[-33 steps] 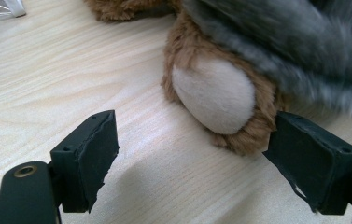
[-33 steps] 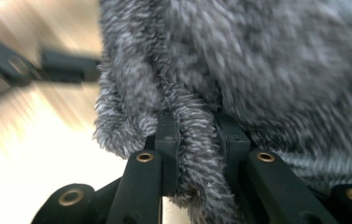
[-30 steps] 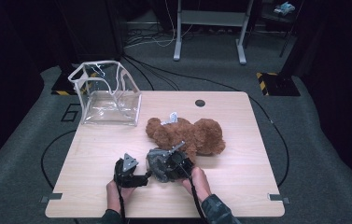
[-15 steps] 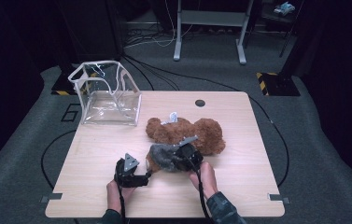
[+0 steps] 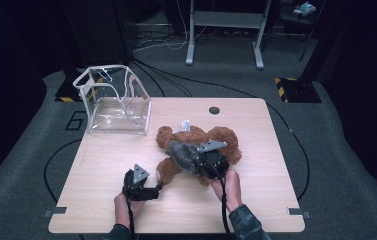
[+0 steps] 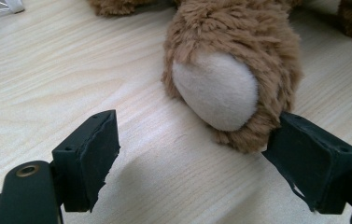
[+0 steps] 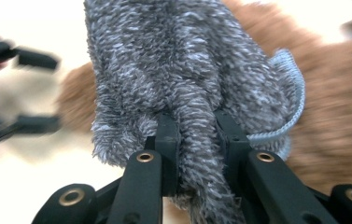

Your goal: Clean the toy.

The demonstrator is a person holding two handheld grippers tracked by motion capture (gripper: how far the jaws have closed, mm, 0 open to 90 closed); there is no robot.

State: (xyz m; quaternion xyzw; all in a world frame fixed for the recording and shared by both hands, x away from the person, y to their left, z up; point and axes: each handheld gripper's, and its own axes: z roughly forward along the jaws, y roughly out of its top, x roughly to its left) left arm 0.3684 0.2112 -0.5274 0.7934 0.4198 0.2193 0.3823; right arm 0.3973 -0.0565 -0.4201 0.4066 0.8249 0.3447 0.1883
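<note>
Wooden table [image 5: 101, 165]. Right gripper [image 7: 196, 140] clenched on grey fuzzy cloth [image 7: 173, 70], above brown teddy bear [image 5: 226, 142]. Left gripper [image 6: 197, 154] released; bear's paw [image 6: 215, 88] just ahead, touching one jaw.

One brown teddy bear [image 5: 196, 147], lying at the middle of the tabletop [image 5: 276, 150]. One grey fuzzy cloth [image 5: 182, 155], over the bear's near side. One clear plastic bag [image 5: 113, 102] with white trim, at the far left corner of the tabletop. One round dark hole [image 5: 214, 110] in the tabletop, at its far edge. Two grippers: the left gripper [image 5: 138, 186] near left, the right gripper [image 5: 211, 160] near middle; each carries one grey three-cornered plate and trails one black cable. Two hands of one person, one on each gripper. One tabletop
</note>
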